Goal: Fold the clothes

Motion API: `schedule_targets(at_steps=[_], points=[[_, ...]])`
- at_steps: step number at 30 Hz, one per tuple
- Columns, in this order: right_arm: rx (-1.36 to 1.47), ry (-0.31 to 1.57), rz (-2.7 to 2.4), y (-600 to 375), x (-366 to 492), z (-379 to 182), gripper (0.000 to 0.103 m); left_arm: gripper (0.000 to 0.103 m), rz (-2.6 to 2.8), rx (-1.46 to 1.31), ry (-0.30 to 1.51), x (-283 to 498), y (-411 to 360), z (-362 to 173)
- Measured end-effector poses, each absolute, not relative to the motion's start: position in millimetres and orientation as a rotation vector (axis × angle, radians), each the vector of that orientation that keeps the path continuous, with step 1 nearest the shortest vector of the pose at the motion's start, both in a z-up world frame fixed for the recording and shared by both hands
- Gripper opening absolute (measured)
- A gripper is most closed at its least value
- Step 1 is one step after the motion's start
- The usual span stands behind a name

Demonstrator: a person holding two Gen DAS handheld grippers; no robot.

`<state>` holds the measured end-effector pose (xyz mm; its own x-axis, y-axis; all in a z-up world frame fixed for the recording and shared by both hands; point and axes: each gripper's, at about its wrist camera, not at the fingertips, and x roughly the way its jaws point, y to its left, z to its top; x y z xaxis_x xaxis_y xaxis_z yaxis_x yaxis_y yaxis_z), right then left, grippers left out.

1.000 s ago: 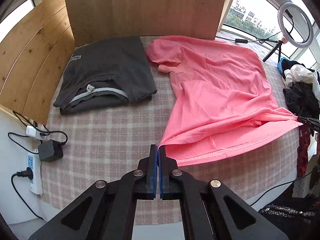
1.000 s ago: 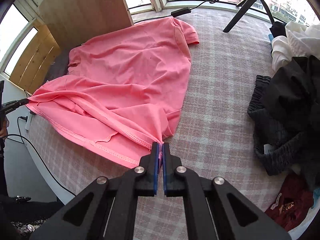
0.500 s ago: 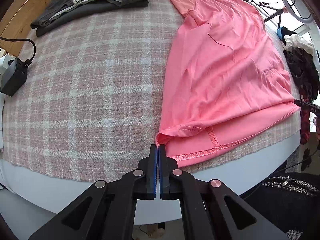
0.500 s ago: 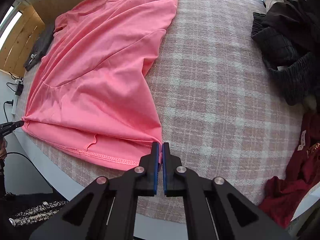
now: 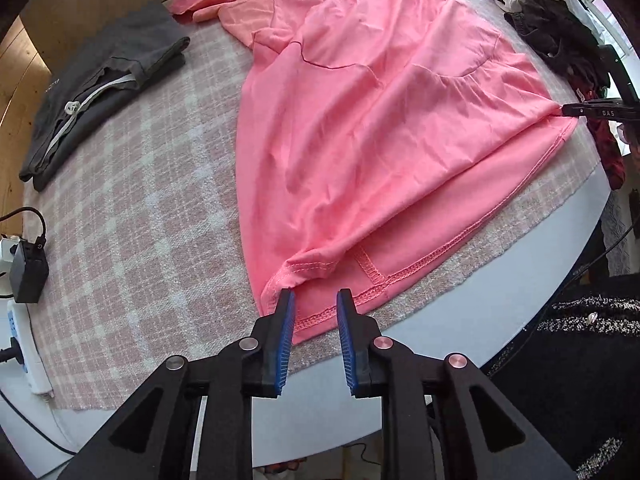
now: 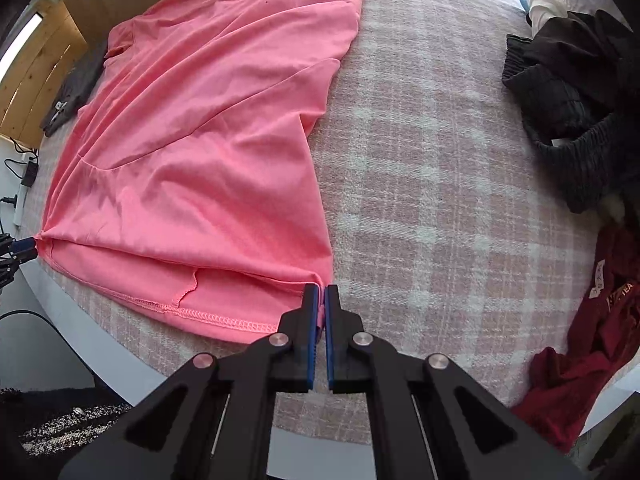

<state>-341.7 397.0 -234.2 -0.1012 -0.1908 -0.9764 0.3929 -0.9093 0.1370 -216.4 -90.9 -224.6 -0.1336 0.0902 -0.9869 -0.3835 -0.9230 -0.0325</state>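
A pink T-shirt (image 5: 380,120) lies spread on the checked tablecloth, hem toward the near table edge; it also shows in the right wrist view (image 6: 208,140). My left gripper (image 5: 315,300) is open, its blue pads either side of the shirt's hem corner, holding nothing. My right gripper (image 6: 322,294) is shut on the other hem corner of the pink shirt, low over the cloth. The right gripper's tip also shows in the left wrist view (image 5: 576,110), pinching the hem.
A folded dark grey garment (image 5: 104,88) lies at the far left. A pile of dark and white clothes (image 6: 576,100) and a dark red garment (image 6: 592,340) lie on the right. A charger and power strip (image 5: 24,272) sit at the left edge. The white table edge (image 5: 480,272) is close.
My left gripper has opened and let go of the hem corner. Both grippers came down toward the near table edge, and the shirt now lies stretched flat.
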Motion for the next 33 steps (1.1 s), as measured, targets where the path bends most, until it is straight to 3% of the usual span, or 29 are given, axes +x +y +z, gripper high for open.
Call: schedule_targets(at_steps=[4, 8, 12, 13, 14, 15, 16, 17, 19, 26, 33], points=[[1.793, 0.219, -2.062, 389.2, -338.4, -235.8, 0.003, 0.02, 2.139, -1.822, 0.384, -218.8, -82.2, -220.5], [1.787, 0.209, -2.06, 384.4, -340.5, -235.0, 0.004, 0.03, 2.13, -1.775, 0.406, -214.9, -77.1, -210.4], [1.774, 0.179, -2.063, 385.2, -346.4, -233.3, 0.004, 0.03, 2.082, -1.742, 0.479, -222.6, -58.6, -219.6], [1.765, 0.177, -2.066, 384.8, -346.3, -233.0, 0.004, 0.026, 2.056, -1.744, 0.478, -224.1, -55.5, -224.1], [1.755, 0.177, -2.071, 383.3, -345.5, -231.8, 0.005, 0.004, 2.029, -1.758, 0.463, -226.1, -54.1, -229.4], [1.745, 0.183, -2.077, 382.2, -344.0, -229.3, 0.007, 0.003, 2.01, -1.783, 0.443, -228.3, -55.3, -234.0], [1.734, 0.196, -2.086, 388.7, -340.9, -224.5, 0.016, 0.0, 2.016, -1.805, 0.425, -230.6, -59.0, -236.7], [1.722, 0.216, -2.106, 393.1, -341.5, -219.7, 0.031, 0.0, 2.035, -1.808, 0.389, -231.9, -64.6, -234.5], [1.687, 0.231, -2.153, 400.4, -335.8, -211.5, 0.051, 0.0, 2.071, -1.804, 0.307, -233.7, -76.1, -227.6], [1.697, 0.219, -2.155, 406.1, -317.6, -228.8, 0.053, 0.0, 2.179, -1.765, 0.127, -236.1, -112.2, -201.9], [1.649, 0.355, -2.109, 373.2, -299.0, -246.5, 0.053, 0.0, 2.208, -1.763, 0.01, -242.2, -144.4, -193.2]])
